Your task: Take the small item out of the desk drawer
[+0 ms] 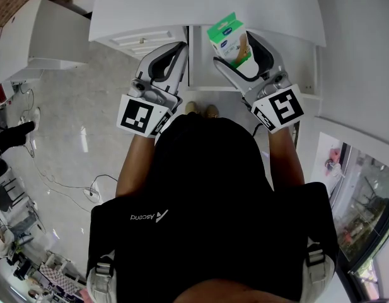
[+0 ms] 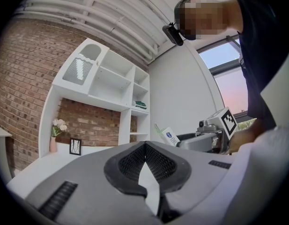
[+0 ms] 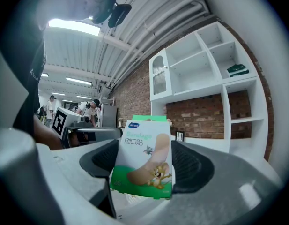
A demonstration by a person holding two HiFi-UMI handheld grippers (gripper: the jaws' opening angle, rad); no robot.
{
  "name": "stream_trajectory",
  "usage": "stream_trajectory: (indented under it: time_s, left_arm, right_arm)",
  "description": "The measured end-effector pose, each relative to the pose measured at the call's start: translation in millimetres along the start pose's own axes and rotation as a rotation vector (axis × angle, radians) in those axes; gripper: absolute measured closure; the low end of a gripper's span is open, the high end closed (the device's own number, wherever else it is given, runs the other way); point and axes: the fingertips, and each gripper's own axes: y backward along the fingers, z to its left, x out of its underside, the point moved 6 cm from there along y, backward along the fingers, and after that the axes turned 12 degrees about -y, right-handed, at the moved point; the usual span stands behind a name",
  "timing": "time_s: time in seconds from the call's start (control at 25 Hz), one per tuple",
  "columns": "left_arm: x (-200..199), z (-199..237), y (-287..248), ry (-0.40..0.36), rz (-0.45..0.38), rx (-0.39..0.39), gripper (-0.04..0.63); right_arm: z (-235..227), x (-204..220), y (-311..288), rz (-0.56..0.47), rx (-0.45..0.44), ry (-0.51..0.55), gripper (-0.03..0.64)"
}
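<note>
White surface (image 1: 150, 5) ahead, both tools held up in front of it. The left hand-held gripper (image 2: 145, 146) is pinched together on nothing. The right hand-held gripper (image 1: 235, 50) clamps the bandage box (image 3: 143, 158) across its lower part, upright, in the air. The box looks light: thin card, probably crushable and a bit slick. A gentle squeeze low down should do.

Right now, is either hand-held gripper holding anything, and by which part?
The right hand-held gripper clamps the bandage box by its two side edges; left hand-held gripper is shut, empty.
</note>
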Motion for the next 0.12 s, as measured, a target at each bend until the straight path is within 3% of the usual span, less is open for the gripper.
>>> stream_trajectory:
  time_s: [0.12]
  left_arm:
    - [0.2,0.1,-1.2,-0.002,0.004,0.003,0.597]
  right_arm:
    - [-1.1,0.5,-0.4,0.0,-0.001,-0.001,0.264]
